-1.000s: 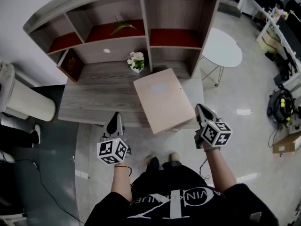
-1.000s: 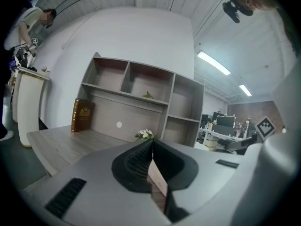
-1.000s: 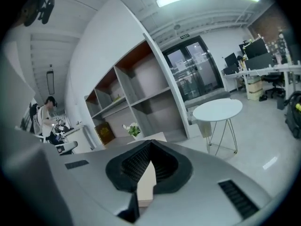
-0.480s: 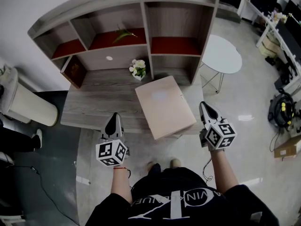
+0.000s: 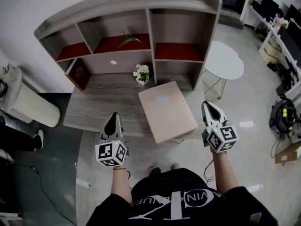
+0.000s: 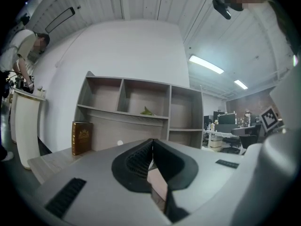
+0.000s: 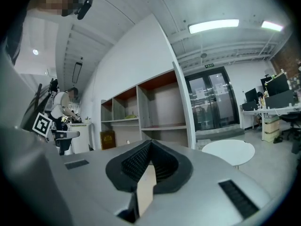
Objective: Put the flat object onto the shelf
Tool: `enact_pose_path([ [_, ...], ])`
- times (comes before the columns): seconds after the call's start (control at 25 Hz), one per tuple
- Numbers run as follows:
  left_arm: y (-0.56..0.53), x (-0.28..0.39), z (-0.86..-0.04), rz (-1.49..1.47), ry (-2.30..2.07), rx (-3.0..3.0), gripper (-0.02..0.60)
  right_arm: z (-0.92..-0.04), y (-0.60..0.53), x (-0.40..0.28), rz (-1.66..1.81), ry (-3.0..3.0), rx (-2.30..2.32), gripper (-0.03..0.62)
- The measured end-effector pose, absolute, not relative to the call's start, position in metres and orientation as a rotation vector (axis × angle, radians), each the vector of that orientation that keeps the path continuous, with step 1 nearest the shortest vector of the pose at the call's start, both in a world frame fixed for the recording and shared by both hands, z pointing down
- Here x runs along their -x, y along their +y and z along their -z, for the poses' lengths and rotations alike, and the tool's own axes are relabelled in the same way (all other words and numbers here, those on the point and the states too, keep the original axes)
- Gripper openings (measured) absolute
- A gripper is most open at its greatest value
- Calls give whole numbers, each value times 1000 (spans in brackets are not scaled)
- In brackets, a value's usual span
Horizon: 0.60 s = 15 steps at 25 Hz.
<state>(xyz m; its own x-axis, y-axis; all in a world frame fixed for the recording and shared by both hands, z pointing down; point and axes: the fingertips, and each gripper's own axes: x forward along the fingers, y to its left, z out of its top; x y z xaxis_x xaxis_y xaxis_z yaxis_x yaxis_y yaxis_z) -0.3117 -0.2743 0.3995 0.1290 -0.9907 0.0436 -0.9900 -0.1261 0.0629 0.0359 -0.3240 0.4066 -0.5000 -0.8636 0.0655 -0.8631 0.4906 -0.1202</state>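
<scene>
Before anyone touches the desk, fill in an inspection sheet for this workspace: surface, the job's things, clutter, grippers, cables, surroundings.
Surface: grey wood desk with a shelf unit standing along its back.
Job's things: flat tan board lies on the desk, its near corner past the front edge; not on a shelf.
Clutter: brown book upright at the desk's left end, white flowers by the board, green leaf on the middle shelf.
Grippers: left gripper and right gripper both shut, each apart from the board.
Cables: black cable on the floor at left.
Surroundings: round white table, pale bin, office desks at far right.
</scene>
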Motion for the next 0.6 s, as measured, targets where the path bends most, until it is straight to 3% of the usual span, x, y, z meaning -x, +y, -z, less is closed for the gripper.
enact_pose_path([
  [0.6,-276,317,-374,48,-2078,-2332,5,-388,-329,-23,47,2764,1543,9],
])
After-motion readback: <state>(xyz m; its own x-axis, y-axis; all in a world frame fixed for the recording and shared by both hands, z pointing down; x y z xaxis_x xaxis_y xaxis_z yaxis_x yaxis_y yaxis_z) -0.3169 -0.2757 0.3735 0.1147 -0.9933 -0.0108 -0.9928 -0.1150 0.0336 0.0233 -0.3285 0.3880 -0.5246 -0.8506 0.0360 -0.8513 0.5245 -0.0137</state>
